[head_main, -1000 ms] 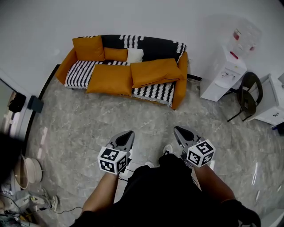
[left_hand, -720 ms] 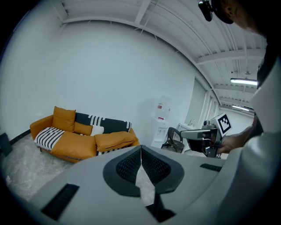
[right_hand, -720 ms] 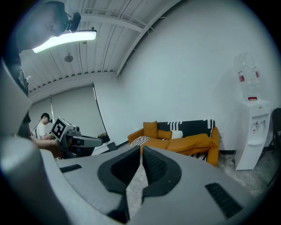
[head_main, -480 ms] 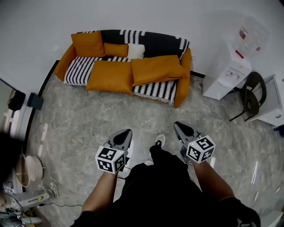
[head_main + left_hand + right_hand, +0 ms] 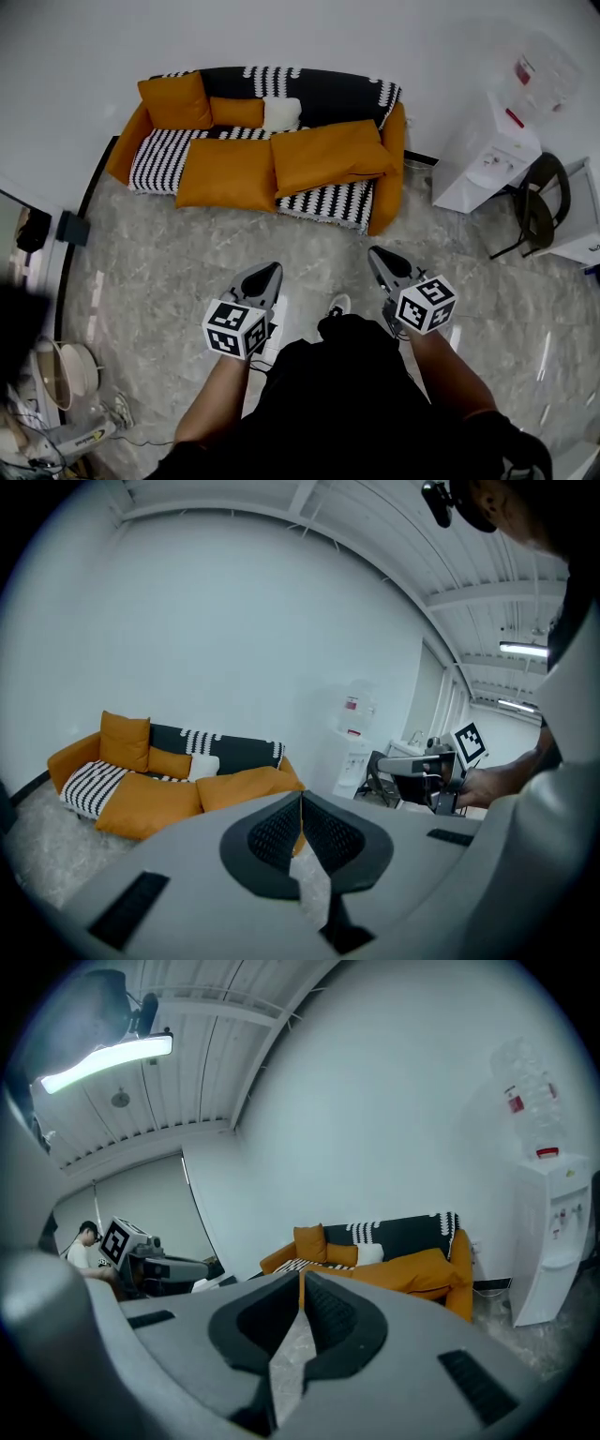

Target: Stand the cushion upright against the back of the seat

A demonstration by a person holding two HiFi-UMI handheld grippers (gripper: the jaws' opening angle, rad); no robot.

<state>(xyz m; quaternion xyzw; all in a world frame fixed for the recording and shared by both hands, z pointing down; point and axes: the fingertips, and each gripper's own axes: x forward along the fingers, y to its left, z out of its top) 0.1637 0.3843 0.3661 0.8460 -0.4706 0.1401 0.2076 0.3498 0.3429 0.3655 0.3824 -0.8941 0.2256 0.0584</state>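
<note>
Moved nearer sofa: left gripper, right gripper, jaws together, empty. Cushion: flat on the seat's right half, long axis left–right, well apart from both.

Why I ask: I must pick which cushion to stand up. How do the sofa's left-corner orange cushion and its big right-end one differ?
The left-corner cushion stands upright against the backrest; the right-end cushion lies flat on the seat. The left-corner cushion looks smaller and squarer; the right-end cushion is bigger and longer. Both are plain orange.
</note>
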